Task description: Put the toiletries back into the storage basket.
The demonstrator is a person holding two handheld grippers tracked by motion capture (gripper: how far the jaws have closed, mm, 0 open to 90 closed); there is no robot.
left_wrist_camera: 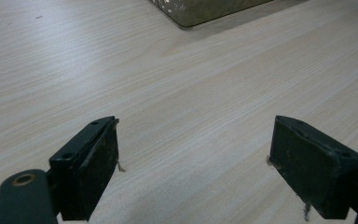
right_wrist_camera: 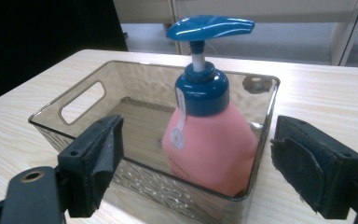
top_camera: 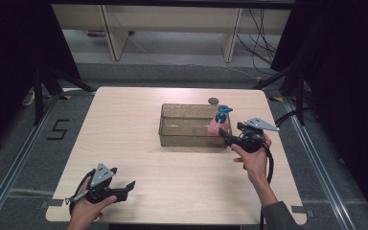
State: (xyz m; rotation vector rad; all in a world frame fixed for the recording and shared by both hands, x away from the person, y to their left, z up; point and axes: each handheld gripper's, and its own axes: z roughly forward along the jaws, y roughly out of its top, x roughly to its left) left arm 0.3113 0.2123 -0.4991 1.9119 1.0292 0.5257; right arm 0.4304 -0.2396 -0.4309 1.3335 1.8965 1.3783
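A pink pump bottle point(top_camera: 219, 125) point(right_wrist_camera: 209, 144) with a blue pump head point(right_wrist_camera: 209, 27) stands upright inside a clear smoky bin point(top_camera: 188, 125) point(right_wrist_camera: 70, 109), at the bin's right end. My right gripper point(top_camera: 226, 139) point(right_wrist_camera: 196, 161) is open just outside that end of the bin, jaws spread wider than the bottle and not touching it. My left gripper point(top_camera: 129, 188) point(left_wrist_camera: 193, 168) rests open near the table's front left, over bare wood, with nothing between its jaws. A corner of the bin point(left_wrist_camera: 205, 10) shows at the top of the left gripper view.
The light wooden table point(top_camera: 124, 143) has a small dark round object point(top_camera: 213, 100) behind the bin. Beyond the table stand pale furniture legs point(top_camera: 112, 33) and cables on the floor. Dark curtains flank both sides.
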